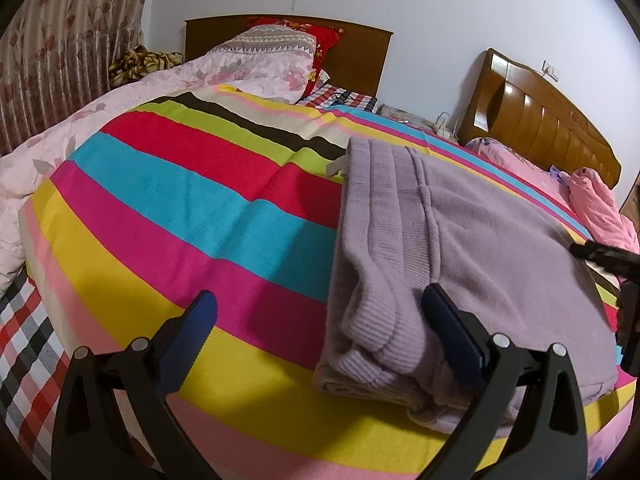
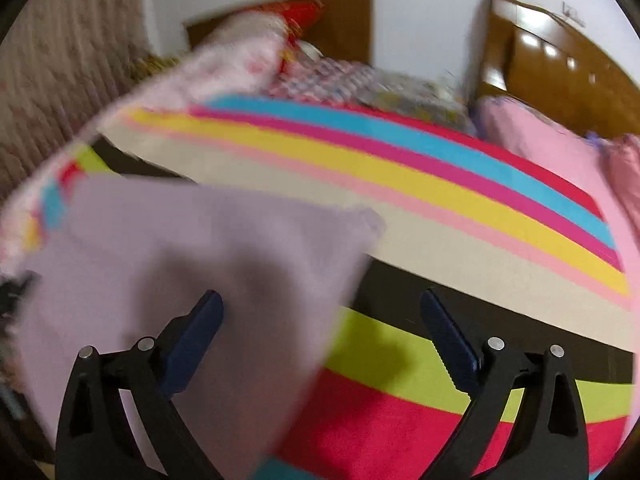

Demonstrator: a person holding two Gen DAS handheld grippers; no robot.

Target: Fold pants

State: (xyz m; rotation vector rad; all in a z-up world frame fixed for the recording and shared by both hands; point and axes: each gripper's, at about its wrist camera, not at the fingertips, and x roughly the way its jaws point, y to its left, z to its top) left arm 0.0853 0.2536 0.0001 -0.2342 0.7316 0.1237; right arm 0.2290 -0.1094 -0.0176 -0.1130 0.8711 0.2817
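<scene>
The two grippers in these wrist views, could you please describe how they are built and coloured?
Both look alike. The left gripper and right gripper each have two matte black, curved arms with triangular cut-outs, a pair of round silver pivot pins on each arm, and flat dark blue pads lining the jaws. One right pad shows a serrated edge. No cables, markings or sleeves are visible.

A striped blanket (image 1: 192, 200) covers the near bed in bands of red, blue, magenta, yellow, lime and black. A pale floral quilt (image 1: 100, 120) lies bunched along its left side, running up to a patterned pillow (image 1: 276, 42) and a red cushion (image 1: 320, 36) against a dark wooden headboard (image 1: 360, 56). A checked sheet (image 1: 24, 340) shows at the lower left. A flowered curtain (image 1: 60, 40) hangs at the left. To the right stands a 2nd, glossier headboard (image 1: 540, 120), with pink bedding (image 1: 592, 200) heaped below it.
</scene>
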